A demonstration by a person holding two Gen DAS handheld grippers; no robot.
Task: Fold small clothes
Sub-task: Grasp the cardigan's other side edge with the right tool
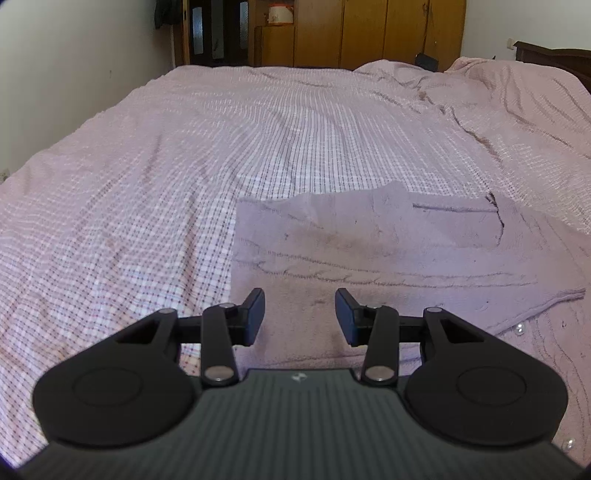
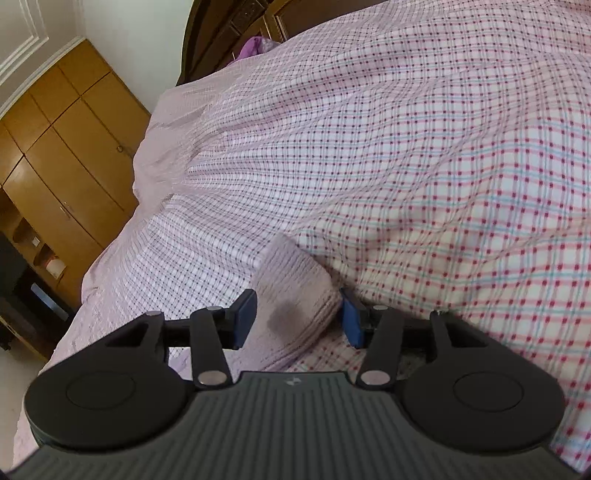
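**Cardigan's long side runs left-right, straight ahead of the left gripper**

Bedspread first, since it fills both views: a checked pink and white cover, rumpled at the far right, with wooden wardrobes seen past the far edge.

On it, at the near right, a small pink knitted cardigan is laid out. It looks partly folded already: a squared-off panel is seen with a straight left edge, and its long axis runs left to right across the left wrist view. Pearly buttons are spotted on the part spilling out at the near right, so that side probably hasn't been tidied yet.

The left gripper is held just over the near edge of the panel, fingers spread wide, nothing pinched. The garment lies directly ahead of it and off to its right.

The right gripper is also spread wide, with a ribbed knit corner sitting between the blue pads, not clamped. Whether the pads are actually touched by the fabric can't be told.

Best guess: the right side is nearer the loose part, so the next fold would likely be started there and carried leftward over the panel.
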